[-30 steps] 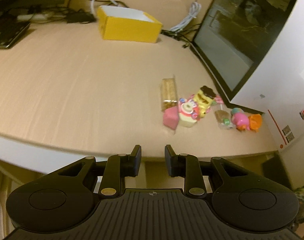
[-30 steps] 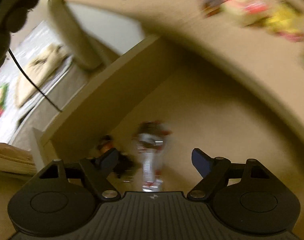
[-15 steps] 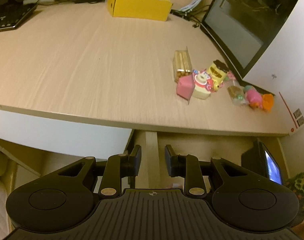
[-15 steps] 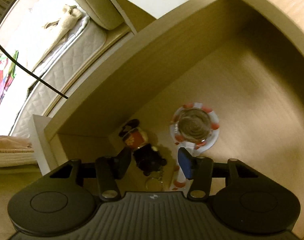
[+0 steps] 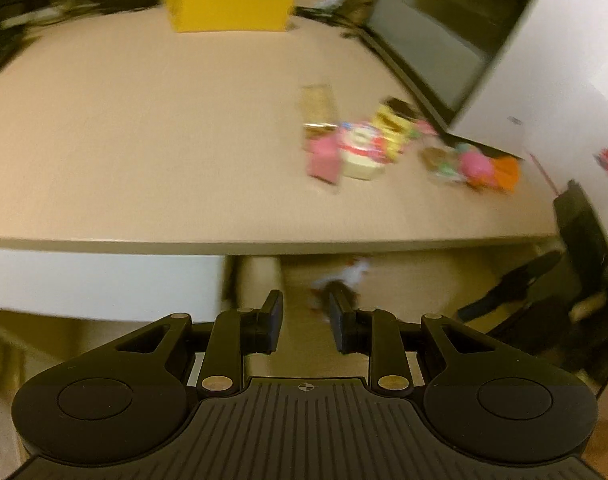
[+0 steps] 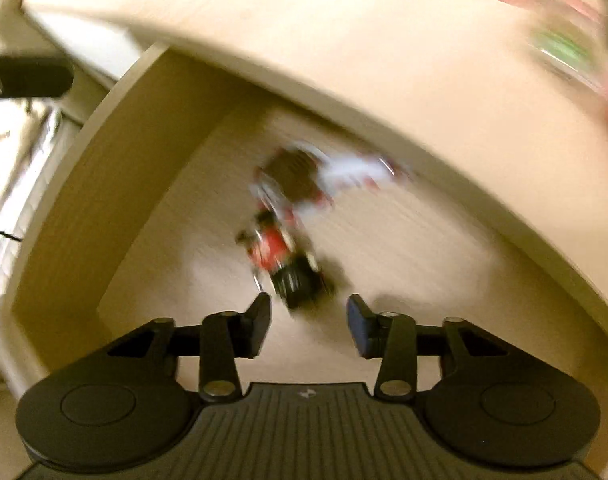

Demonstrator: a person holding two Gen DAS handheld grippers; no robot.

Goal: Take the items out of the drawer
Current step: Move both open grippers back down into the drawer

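Right gripper (image 6: pixel 308 320), jaws opening, nothing pinched; blurred red-black toy (image 6: pixel 288 256) seen mid-frame in drawer (image 6: pixel 64 216). Left gripper (image 5: pixel 306 320) held narrow, empty.

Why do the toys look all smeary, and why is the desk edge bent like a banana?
Right wrist view: the camera is moving fast, so the toys in the drawer smear into streaks, while the right claw stays sharp and its jaws are opening. Left wrist view: the snacks on the desk are softly blurred. Both views: the fisheye lens curves the straight desk edge; the light is warm yellow.
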